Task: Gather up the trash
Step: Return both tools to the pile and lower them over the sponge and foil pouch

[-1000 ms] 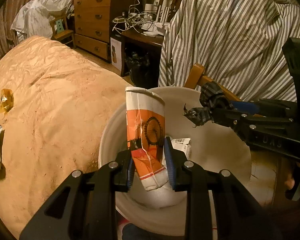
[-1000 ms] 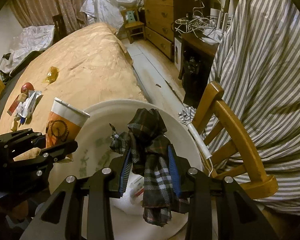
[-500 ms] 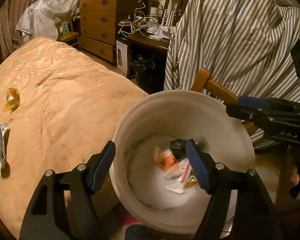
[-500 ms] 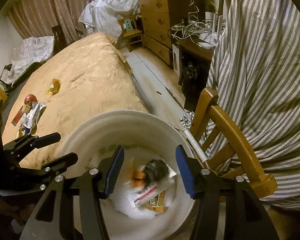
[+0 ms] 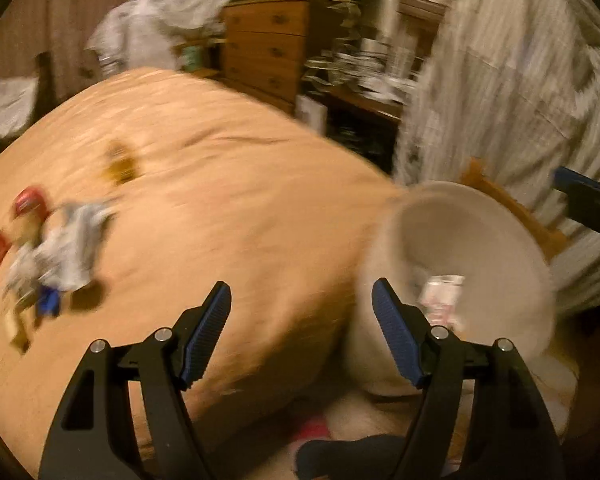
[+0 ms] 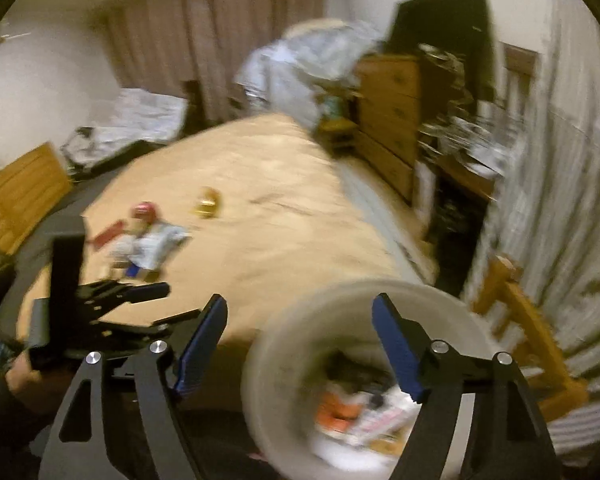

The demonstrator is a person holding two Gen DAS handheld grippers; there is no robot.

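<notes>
I am working in a home bedroom: a bed [image 6: 260, 200], a wooden dresser [image 6: 388, 108], curtains [image 6: 204, 32], draped laundry [image 5: 512, 92].

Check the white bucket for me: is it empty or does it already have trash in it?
Not empty. The white bucket holds trash at its bottom: the right wrist view shows something orange among pale scraps, too blurred to name.

Dim, warm light; both views blurred. Bed [image 6: 260, 184] with tan cover fills the middle. Wooden dresser [image 6: 388, 108] beyond it, cluttered desk [image 5: 364, 96] alongside. Brown curtains [image 6: 220, 32] on far wall. Wooden chair [image 6: 528, 332] under striped cloth [image 5: 512, 80].
</notes>
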